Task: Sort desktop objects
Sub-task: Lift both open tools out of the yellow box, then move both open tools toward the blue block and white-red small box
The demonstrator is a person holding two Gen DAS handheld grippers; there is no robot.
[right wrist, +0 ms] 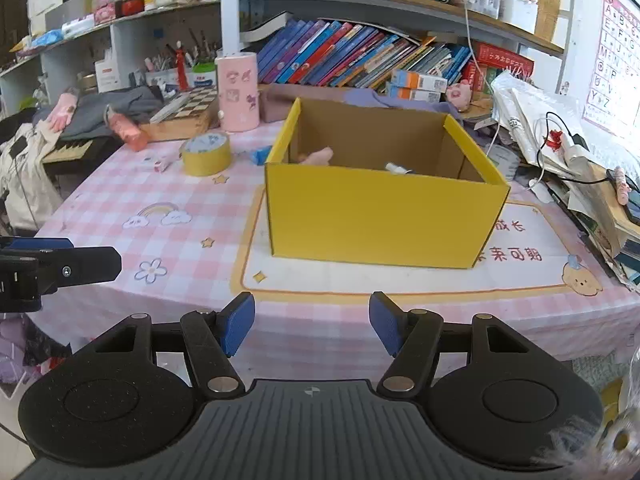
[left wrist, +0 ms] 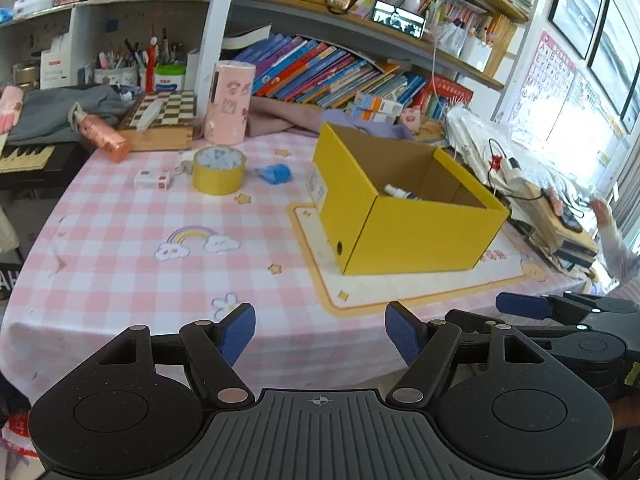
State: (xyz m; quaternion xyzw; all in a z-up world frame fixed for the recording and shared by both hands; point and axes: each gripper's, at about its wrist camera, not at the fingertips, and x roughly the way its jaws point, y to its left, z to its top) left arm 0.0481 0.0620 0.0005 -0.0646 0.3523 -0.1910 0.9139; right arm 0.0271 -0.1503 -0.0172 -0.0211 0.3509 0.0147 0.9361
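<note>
Both my left gripper (left wrist: pixel 320 334) and right gripper (right wrist: pixel 312 322) hang empty, jaws spread. The wide yellow tape roll (left wrist: pixel 218 170) lies flat beyond the open yellow cardboard box (left wrist: pixel 404 216) — light, rigid, probably best pinched across its wall.

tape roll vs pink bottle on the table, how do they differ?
The tape roll is yellow, a squat ring lying flat with its hole facing up. The pink bottle is a slim cylinder lying on its side against the chessboard box. Both sit left of the yellow box, outside it.
</note>
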